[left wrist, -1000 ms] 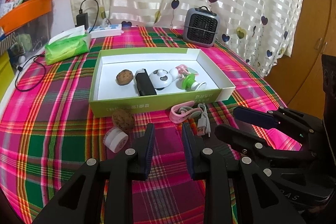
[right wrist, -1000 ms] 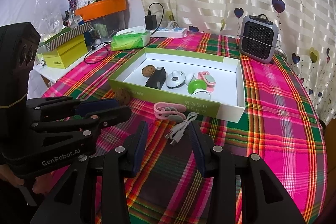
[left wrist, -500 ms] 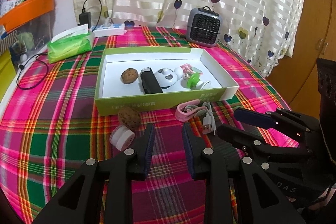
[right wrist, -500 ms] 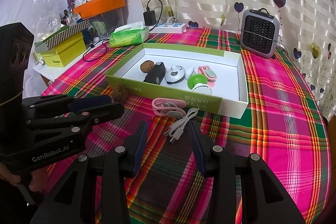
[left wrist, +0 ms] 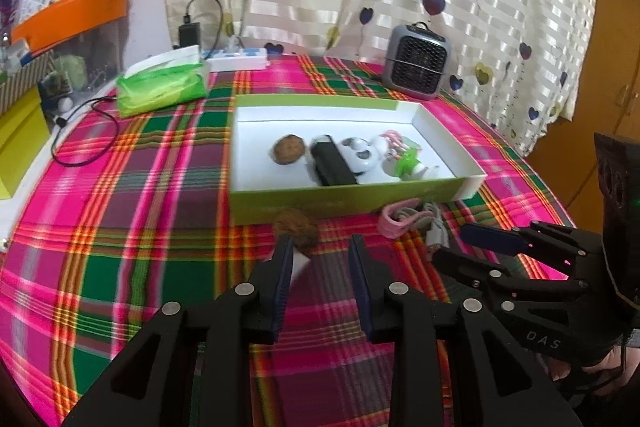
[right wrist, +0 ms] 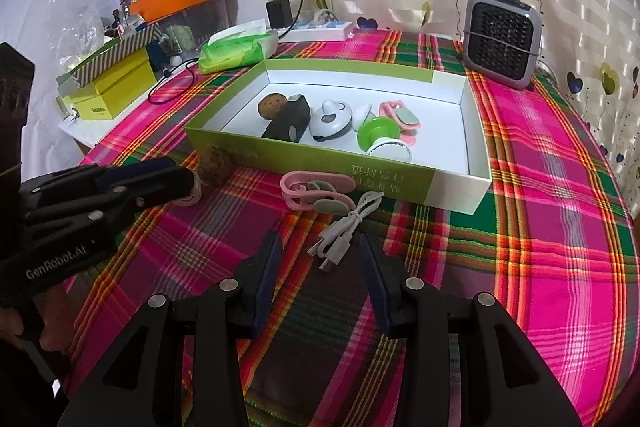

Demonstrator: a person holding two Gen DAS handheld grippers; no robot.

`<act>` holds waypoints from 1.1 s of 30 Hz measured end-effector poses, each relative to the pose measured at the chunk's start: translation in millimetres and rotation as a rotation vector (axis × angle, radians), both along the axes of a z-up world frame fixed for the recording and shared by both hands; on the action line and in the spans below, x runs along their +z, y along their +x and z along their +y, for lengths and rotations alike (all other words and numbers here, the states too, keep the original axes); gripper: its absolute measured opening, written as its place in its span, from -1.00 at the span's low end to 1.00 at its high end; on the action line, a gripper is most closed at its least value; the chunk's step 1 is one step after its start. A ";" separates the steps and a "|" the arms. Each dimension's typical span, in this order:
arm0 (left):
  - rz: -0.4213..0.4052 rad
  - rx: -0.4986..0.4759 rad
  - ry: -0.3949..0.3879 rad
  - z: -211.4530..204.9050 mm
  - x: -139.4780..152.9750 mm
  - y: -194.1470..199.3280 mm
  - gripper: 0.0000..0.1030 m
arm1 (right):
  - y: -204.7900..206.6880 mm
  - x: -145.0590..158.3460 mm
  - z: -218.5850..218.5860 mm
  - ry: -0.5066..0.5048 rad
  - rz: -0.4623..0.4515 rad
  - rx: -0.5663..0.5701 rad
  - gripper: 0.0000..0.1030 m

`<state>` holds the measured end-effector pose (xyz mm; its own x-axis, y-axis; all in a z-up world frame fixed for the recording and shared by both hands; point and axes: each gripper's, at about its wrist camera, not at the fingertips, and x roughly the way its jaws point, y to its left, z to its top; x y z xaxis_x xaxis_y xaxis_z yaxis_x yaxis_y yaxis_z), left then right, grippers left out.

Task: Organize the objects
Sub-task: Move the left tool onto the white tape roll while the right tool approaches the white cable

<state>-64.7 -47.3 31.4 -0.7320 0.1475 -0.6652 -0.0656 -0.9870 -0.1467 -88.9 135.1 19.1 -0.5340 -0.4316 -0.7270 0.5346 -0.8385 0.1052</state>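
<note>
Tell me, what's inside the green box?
Inside the green box: a brown cookie, black case, white panda gadget, green-and-white gadget, pink clip. Anything beneath them is hidden.

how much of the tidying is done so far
Partly done: a cookie, black case and small gadgets already lie in the green box. Both the left gripper and right gripper are open and empty. Left outside: a second cookie, pink clip, white cable and a small white round thing.
</note>
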 end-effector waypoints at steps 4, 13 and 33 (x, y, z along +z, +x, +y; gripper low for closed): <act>0.001 0.020 -0.012 -6.9 -1.6 -2.2 -0.41 | -5.2 -2.1 -3.0 0.010 -0.012 -0.006 -0.19; -0.033 -0.010 -0.063 -7.2 -13.1 -7.5 -0.31 | -16.5 -8.5 -8.0 0.025 -0.052 -0.017 -0.19; -0.095 -0.058 -0.024 -4.8 -21.8 -12.2 -0.67 | -17.6 -9.6 5.0 0.096 -0.023 -0.015 -0.49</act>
<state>-76.9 -52.1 9.6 -0.6558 0.1710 -0.7353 -0.1095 -0.9853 -0.1315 -106.4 140.1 9.4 -0.5226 -0.3514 -0.7768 0.5199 -0.8534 0.0364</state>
